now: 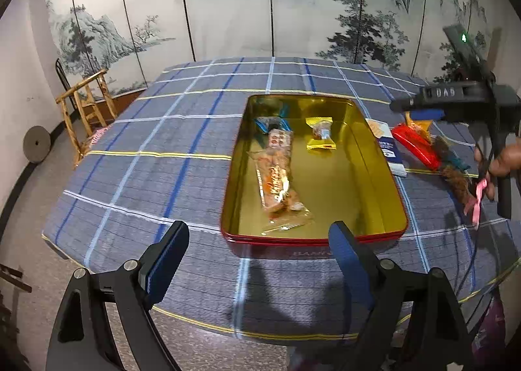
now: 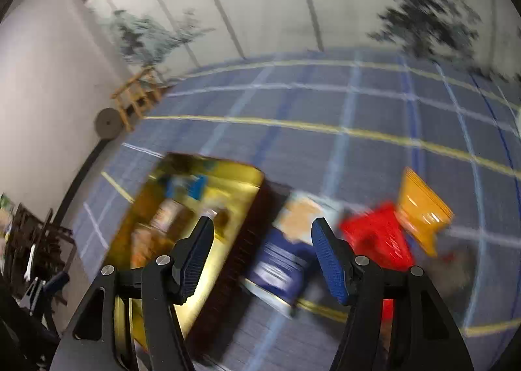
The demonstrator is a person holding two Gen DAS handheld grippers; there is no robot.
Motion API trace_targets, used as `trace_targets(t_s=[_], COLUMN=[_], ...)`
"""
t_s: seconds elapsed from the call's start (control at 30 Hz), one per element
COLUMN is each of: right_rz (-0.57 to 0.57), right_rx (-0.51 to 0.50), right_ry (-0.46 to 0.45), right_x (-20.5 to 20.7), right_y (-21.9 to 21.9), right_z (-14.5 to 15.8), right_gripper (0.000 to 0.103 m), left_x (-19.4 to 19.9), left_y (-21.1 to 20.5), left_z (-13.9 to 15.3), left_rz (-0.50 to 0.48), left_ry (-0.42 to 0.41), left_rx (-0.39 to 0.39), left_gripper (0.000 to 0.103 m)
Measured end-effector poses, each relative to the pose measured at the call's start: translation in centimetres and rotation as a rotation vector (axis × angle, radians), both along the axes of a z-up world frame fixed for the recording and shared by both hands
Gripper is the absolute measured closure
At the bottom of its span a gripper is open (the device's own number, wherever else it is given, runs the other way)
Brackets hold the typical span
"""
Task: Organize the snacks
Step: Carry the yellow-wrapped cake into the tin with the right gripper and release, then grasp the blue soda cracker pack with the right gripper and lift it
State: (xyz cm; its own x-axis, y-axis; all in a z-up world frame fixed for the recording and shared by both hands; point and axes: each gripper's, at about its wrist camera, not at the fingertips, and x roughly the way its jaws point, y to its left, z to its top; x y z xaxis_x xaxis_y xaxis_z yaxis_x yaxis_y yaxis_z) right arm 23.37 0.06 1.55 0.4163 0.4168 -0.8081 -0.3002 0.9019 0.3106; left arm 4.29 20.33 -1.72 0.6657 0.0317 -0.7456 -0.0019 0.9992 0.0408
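The red tin (image 1: pixel 312 237) sits mid-table, snacks inside; left gripper (image 1: pixel 259 260) gapes empty at six o'clock; right gripper (image 2: pixel 262 257), jaws apart, hovers over blurred packets (image 2: pixel 374 234) at three o'clock.

Motion-blurred tin (image 2: pixel 195 208) and snacks (image 2: pixel 374 237)

A blue plaid tablecloth (image 1: pixel 162 149) with white, yellow and dark-blue lines covers the table. Behind it stands a folding screen (image 1: pixel 228 6) painted with misty mountains and pines. At the left, a wooden chair (image 1: pixel 86 107) sits beside the table, near a round stone disc (image 1: pixel 36 143) against the white wall (image 1: pixel 19 78).
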Motion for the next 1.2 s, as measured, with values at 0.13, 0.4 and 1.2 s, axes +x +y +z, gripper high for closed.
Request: trace_targets(t_s=[0.13, 0.4, 1.2], right_rz=[-0.029, -0.06, 0.007], right_rx=[-0.016, -0.049, -0.2], right_ry=[0.095, 0.153, 0.095], right_x=[0.2, 1.1, -1.1], right_y=[-0.2, 2.1, 0.1], right_z=[-2.3, -4.7, -5.4], right_gripper=[0.04, 0.04, 0.04], left_x=[-0.3, -0.9, -0.7], left_y=[-0.8, -1.3, -2.2], left_z=[0.2, 0.3, -0.5], left_rz=[-0.029, -0.05, -0.073], left_ry=[-0.002, -0.013, 0.027], left_rx=[0.009, 0.011, 0.01], left_gripper=[0.018, 0.014, 0.014])
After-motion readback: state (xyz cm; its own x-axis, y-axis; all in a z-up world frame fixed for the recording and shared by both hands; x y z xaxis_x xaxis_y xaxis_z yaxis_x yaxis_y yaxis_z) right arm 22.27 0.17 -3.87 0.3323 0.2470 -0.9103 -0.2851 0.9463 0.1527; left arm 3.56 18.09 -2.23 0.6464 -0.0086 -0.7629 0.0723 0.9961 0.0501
